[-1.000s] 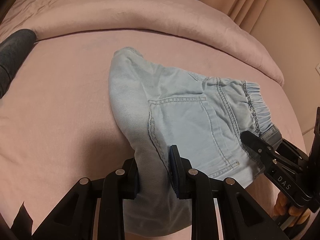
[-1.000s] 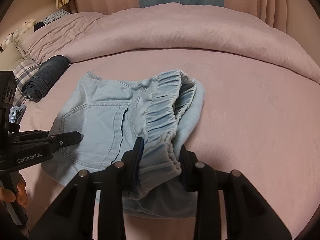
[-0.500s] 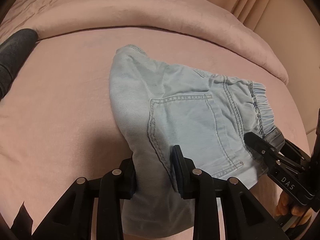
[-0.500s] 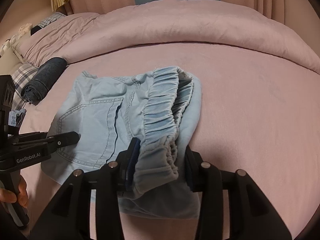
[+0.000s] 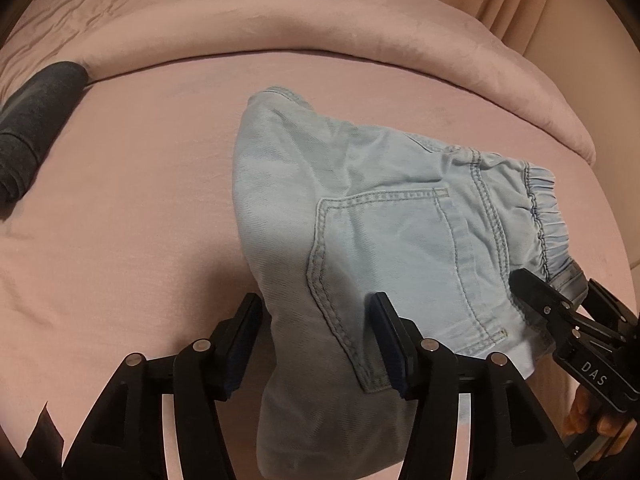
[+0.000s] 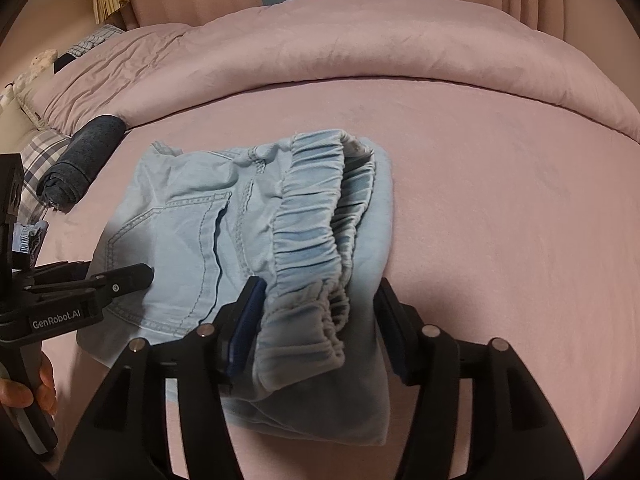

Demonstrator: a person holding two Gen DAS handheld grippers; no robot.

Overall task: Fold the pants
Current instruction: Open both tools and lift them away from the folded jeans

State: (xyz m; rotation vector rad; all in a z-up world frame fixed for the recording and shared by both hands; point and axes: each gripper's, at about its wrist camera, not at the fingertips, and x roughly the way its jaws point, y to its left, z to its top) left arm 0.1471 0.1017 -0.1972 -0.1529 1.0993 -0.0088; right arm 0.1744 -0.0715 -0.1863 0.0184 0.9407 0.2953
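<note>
Light blue denim pants [image 5: 380,220] lie folded on the pink bed sheet [image 5: 140,200], back pocket up and the elastic waistband [image 6: 316,208] to the right. My left gripper [image 5: 316,316] straddles the folded near edge. Its jaws are opening, and the cloth lies loose between pads that stand clear of it. My right gripper [image 6: 320,300] straddles the bunched waistband end of the pants [image 6: 192,232]. Its jaws are opening too, with the fabric slack between them. Each gripper also shows at the side of the other's view.
A rolled dark grey garment [image 6: 80,160] lies at the left on the sheet. A thick pink duvet [image 6: 360,48] is heaped along the back. Plaid bedding [image 6: 40,152] sits at the far left. A person's hand [image 6: 24,392] holds the left gripper's handle.
Both pairs of jaws have spread apart and let go of the denim. The pants have settled flatter on the sheet. Neither hand has shifted much.
</note>
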